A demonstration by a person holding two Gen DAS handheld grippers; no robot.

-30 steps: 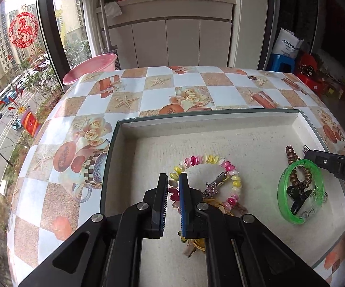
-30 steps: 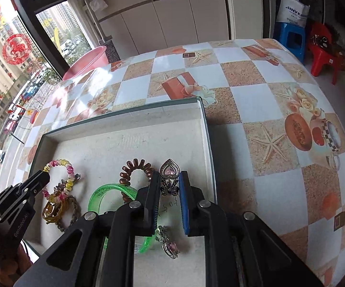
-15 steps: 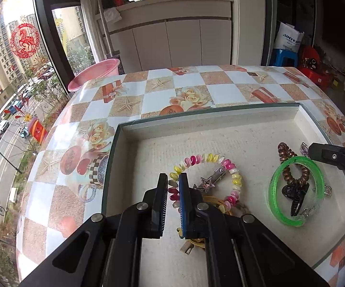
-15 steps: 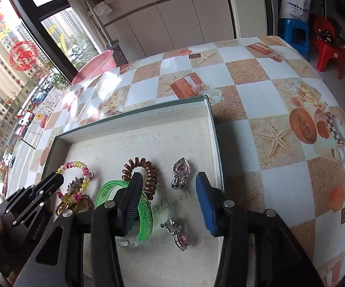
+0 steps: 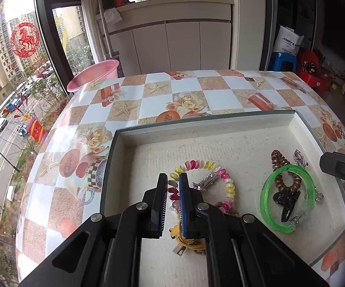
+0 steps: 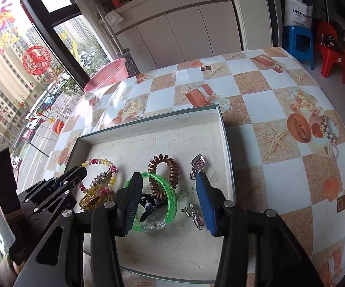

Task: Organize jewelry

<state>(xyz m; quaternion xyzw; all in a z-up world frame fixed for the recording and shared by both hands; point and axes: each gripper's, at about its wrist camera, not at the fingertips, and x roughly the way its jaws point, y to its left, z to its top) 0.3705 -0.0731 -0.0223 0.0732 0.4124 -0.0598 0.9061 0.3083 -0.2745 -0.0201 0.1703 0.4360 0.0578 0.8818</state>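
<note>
A shallow white tray [image 5: 220, 129] [image 6: 148, 129] holds the jewelry. In it lie a pink-and-yellow spiral band [image 5: 205, 165] [image 6: 98, 162], a green bangle [image 5: 287, 201] [image 6: 170, 198] around a black claw clip [image 5: 287, 201], a brown spiral band [image 6: 164, 167], a heart earring [image 6: 197, 165] and a second earring [image 6: 196, 215]. My left gripper [image 5: 172, 186] is shut and empty above the spiral band's left edge. My right gripper [image 6: 168, 179] is open wide and empty above the bangle and earrings.
The tray sits on a table with a checked starfish cloth [image 6: 268, 100]. A pink basin [image 5: 93, 74] stands past the far left edge. White cabinets [image 5: 179, 45], a blue stool [image 6: 299, 40] and a red chair [image 6: 332, 55] stand beyond the table.
My right gripper opened and let go of the heart earring, which now lies in the tray, then lifted back. My left gripper stayed shut and drew back slightly.
</note>
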